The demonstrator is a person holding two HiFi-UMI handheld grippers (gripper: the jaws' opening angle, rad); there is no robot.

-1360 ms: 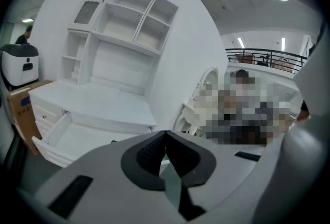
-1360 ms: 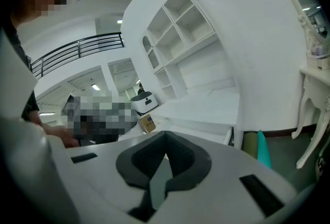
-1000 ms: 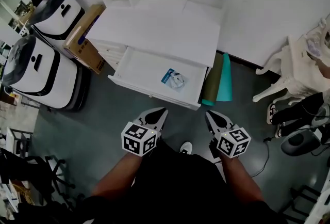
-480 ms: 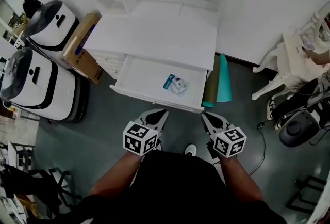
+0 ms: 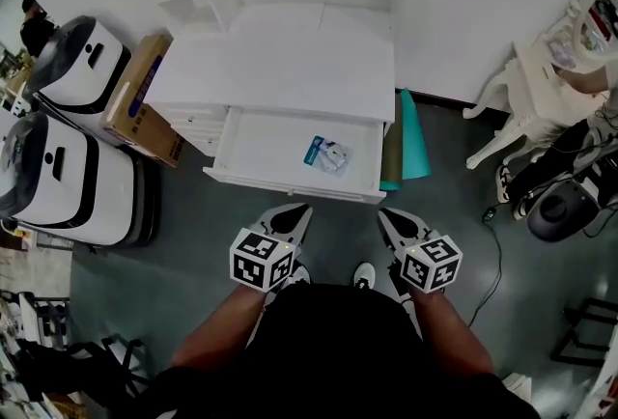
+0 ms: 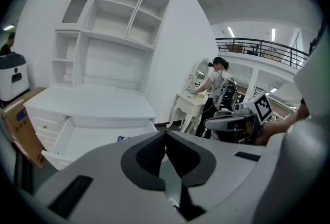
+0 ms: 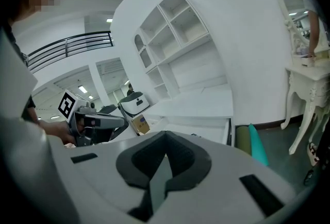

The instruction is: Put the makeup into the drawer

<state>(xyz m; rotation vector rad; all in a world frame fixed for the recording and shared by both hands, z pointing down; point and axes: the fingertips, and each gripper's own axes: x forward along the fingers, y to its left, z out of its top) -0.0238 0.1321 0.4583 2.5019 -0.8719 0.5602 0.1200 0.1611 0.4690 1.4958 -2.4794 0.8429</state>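
Both claws sit where they sat a second ago in the head view, while the desk (image 5: 280, 69) beyond them has swung squarer to it. Left claw (image 5: 299, 209) and right claw (image 5: 384, 213) each have their jaws pressed together with nothing between them, just short of the open drawer (image 5: 261, 142) under the desk's front edge. Inside, toward the drawer's right end, the makeup (image 5: 328, 154) lies flat: a small pack, blue card on its left side, pale clear front on the right.
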